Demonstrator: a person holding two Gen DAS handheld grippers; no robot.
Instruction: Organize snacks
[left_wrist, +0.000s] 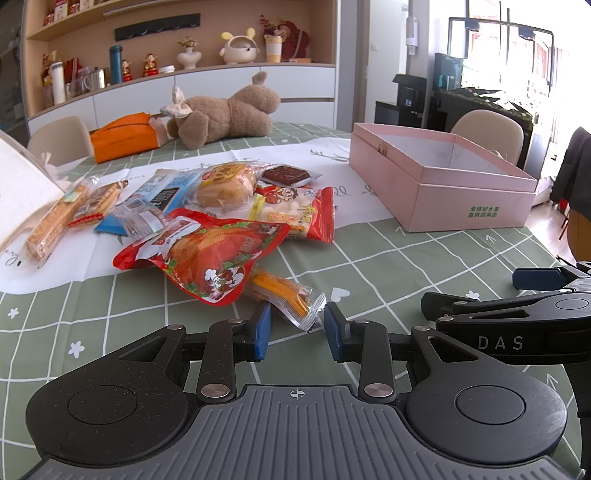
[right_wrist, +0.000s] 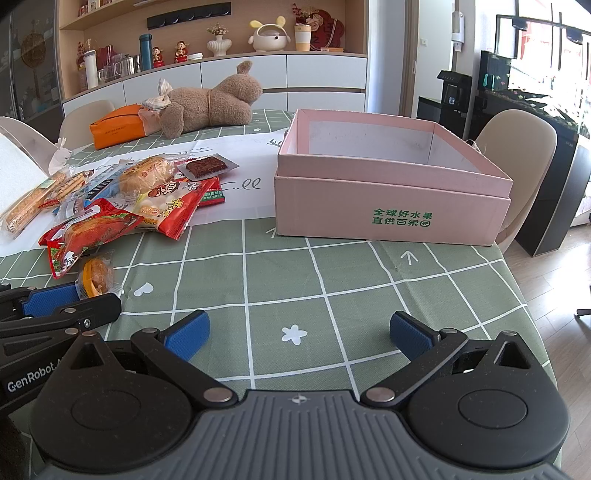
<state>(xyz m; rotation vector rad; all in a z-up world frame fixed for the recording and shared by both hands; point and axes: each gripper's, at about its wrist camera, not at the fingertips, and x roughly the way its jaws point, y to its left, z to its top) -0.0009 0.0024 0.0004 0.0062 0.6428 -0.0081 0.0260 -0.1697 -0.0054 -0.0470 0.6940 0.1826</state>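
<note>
A heap of snacks lies on the green checked tablecloth (left_wrist: 388, 266): a red chicken pouch (left_wrist: 207, 254), a red-and-white candy bag (left_wrist: 295, 210), a wrapped bun (left_wrist: 225, 184), a brownie (left_wrist: 286, 173) and biscuit sticks (left_wrist: 55, 218). Nearest me is an orange snack packet (left_wrist: 284, 295). Its clear crimped end sits between the blue pads of my left gripper (left_wrist: 297, 326), which is narrowly shut on it. My right gripper (right_wrist: 299, 339) hovers wide open over bare cloth, holding nothing. An open, empty pink box (right_wrist: 388, 210) stands ahead of it.
A brown plush toy (left_wrist: 229, 114) and an orange tissue pouch (left_wrist: 125, 136) lie at the table's far side. Beige chairs (right_wrist: 517, 155) stand around the table. The table's right edge (right_wrist: 528, 295) drops to a wooden floor. A cabinet with ornaments lines the back wall.
</note>
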